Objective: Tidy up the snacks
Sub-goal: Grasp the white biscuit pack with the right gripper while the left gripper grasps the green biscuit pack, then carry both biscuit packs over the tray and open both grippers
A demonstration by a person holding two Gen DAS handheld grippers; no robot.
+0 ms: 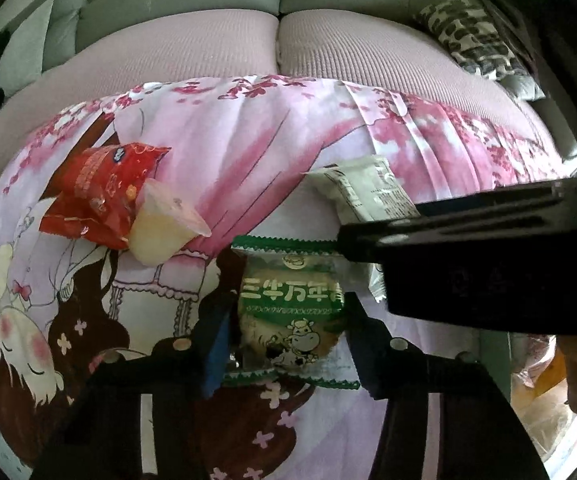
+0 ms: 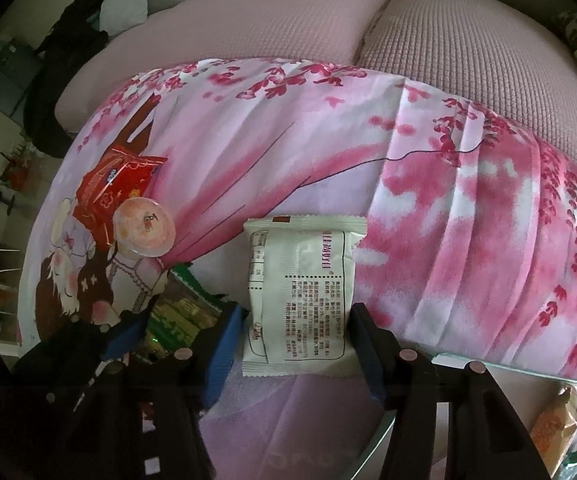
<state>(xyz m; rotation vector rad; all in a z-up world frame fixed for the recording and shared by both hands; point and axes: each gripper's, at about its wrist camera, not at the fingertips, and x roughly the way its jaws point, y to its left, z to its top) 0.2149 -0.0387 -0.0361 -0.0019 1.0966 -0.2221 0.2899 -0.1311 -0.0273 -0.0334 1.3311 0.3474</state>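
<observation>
My left gripper (image 1: 288,320) has its jaws against both sides of a green cow-print snack packet (image 1: 290,316), shut on it; the packet also shows in the right wrist view (image 2: 180,308). My right gripper (image 2: 296,320) is shut on a white printed snack packet (image 2: 300,288), which shows in the left wrist view (image 1: 368,192) too. A red snack bag (image 1: 96,196) and a jelly cup (image 1: 164,224) lie at the left on the pink cartoon-print cloth (image 1: 248,140). They also show in the right wrist view: the bag (image 2: 116,184) and the cup (image 2: 144,228).
The cloth (image 2: 448,220) covers a table in front of a pink sofa (image 2: 288,20). A leopard-print cushion (image 1: 472,36) lies at the right. Orange snack packets (image 2: 552,428) sit below the glass table edge (image 2: 508,368) at lower right.
</observation>
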